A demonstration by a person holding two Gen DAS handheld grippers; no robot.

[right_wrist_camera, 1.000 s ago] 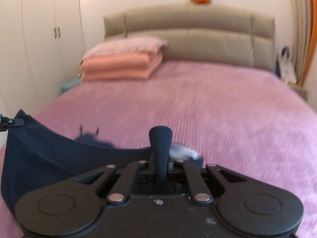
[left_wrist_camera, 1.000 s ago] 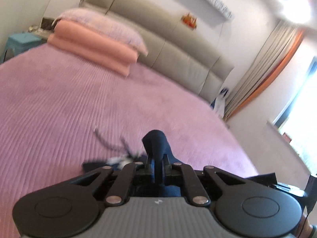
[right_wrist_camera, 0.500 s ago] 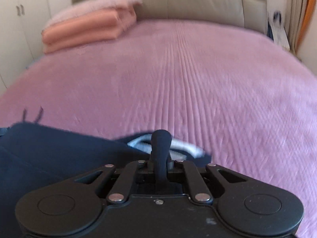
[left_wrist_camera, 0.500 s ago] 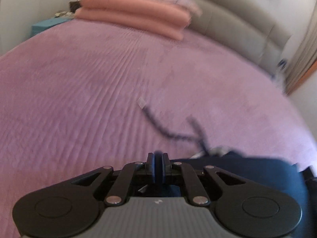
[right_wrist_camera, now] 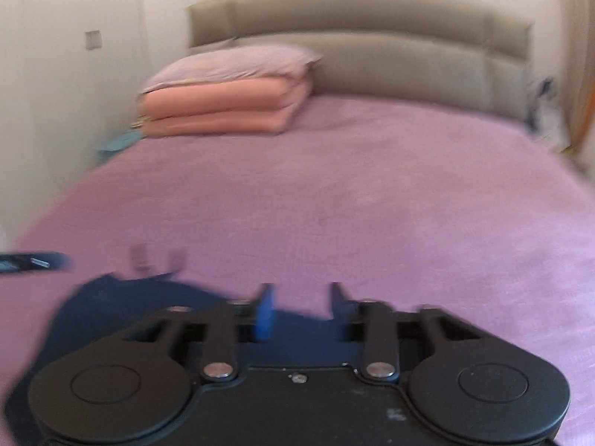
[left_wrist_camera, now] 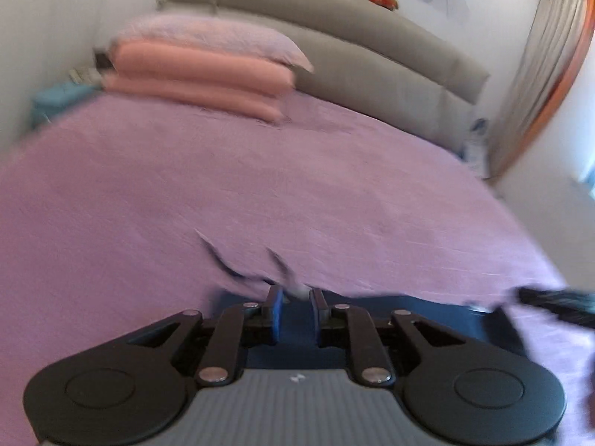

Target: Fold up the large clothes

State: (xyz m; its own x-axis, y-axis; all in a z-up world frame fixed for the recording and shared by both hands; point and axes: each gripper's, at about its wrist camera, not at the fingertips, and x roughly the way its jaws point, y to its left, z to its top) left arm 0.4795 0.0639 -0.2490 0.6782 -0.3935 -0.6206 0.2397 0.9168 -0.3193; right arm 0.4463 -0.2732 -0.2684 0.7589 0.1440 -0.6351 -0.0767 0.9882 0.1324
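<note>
A navy garment (left_wrist_camera: 427, 308) lies flat on the purple bedspread (left_wrist_camera: 260, 186) at the near edge, its drawstrings (left_wrist_camera: 223, 260) trailing onto the bed. My left gripper (left_wrist_camera: 295, 297) hovers over the garment's edge. Its jaws are opening, and cloth shows below the gap without being pinched. In the right wrist view the same garment (right_wrist_camera: 111, 312) spreads to the lower left. My right gripper (right_wrist_camera: 301, 297) stands over its right edge with its fingers apart and nothing clamped. Each gripper shows as a dark blur at the edge of the other's view.
Stacked pink bedding with a lilac pillow (left_wrist_camera: 197, 70) sits at the head of the bed, left side, before a grey padded headboard (left_wrist_camera: 372, 48). A teal nightstand (left_wrist_camera: 55, 100) stands on the left and curtains (left_wrist_camera: 539, 74) hang on the right.
Both grippers were shut on folds of the navy garment; now both have let go, their jaws apart. The garment has come down to lie flat on the bed.
</note>
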